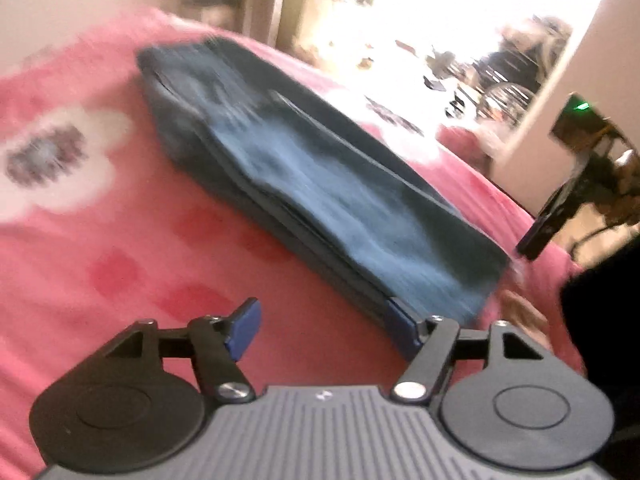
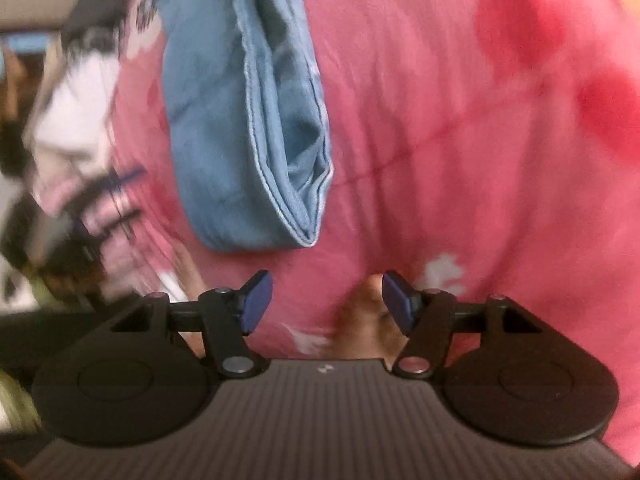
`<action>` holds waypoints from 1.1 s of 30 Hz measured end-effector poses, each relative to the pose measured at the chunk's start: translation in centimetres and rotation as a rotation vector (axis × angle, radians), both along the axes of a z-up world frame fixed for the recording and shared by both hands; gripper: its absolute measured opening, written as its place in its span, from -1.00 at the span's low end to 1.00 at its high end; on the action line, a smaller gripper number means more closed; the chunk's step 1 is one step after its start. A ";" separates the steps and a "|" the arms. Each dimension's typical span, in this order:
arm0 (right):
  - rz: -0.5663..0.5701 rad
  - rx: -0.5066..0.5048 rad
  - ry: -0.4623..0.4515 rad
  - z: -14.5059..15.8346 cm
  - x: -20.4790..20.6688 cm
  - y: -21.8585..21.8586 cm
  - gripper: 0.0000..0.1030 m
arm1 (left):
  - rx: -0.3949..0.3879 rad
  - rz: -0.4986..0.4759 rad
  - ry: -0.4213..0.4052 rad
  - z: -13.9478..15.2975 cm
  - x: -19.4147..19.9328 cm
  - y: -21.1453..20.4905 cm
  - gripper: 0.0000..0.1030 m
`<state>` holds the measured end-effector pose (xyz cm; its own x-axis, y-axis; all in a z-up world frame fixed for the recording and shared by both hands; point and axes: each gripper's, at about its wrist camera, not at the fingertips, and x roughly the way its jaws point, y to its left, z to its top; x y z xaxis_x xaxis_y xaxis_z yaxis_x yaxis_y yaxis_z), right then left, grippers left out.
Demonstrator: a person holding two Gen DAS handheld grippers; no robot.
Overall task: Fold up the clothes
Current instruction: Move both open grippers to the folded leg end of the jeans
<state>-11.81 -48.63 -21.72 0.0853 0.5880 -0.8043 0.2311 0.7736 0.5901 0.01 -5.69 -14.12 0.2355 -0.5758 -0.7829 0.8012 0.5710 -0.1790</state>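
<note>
A: Across the middle of the left wrist view, a folded pair of blue denim jeans [image 1: 304,168] is laid on a pink bedspread with white flower prints [image 1: 100,240], running from upper left to lower right of the frame. Stacked layers are seen along its near edge.

B: And the left gripper [image 1: 326,330]?

A: Spread wide, nothing held. Its right blue-padded finger [image 1: 402,330] is placed right against the jeans' near corner; actual contact cannot be judged through the blur. The left finger is well clear, over bare bedspread.

B: Right wrist view?

A: The jeans [image 2: 244,112] are seen in the upper centre-left, end-on, hem seams and an open fold facing the camera. The right gripper [image 2: 326,304] is released as well, empty, low in the frame, near the jeans' end but apart from it. Blurred clutter is noted at the left edge; it cannot be identified.
</note>
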 end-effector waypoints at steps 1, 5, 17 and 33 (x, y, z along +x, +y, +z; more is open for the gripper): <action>0.028 -0.041 -0.039 1.3 0.9 -0.3 0.18 | -0.002 0.022 -0.030 0.4 0.8 0.0 0.37; 0.023 -0.115 -0.283 6.9 5.7 -1.3 0.18 | -0.042 0.139 -0.112 1.1 4.3 -1.3 0.37; 0.039 -0.145 -0.596 6.5 18.4 5.2 0.16 | -0.137 0.311 -0.086 -3.2 10.0 -7.2 0.06; 0.002 -0.061 -0.585 1.8 22.2 4.6 0.10 | -0.227 0.313 -0.032 -4.9 12.5 -7.3 -0.18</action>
<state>10.43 -44.07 -19.89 0.5242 0.5430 -0.6560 -0.1212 0.8100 0.5737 12.49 -13.03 -19.01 0.4492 -0.6302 -0.6333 0.6016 0.7374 -0.3071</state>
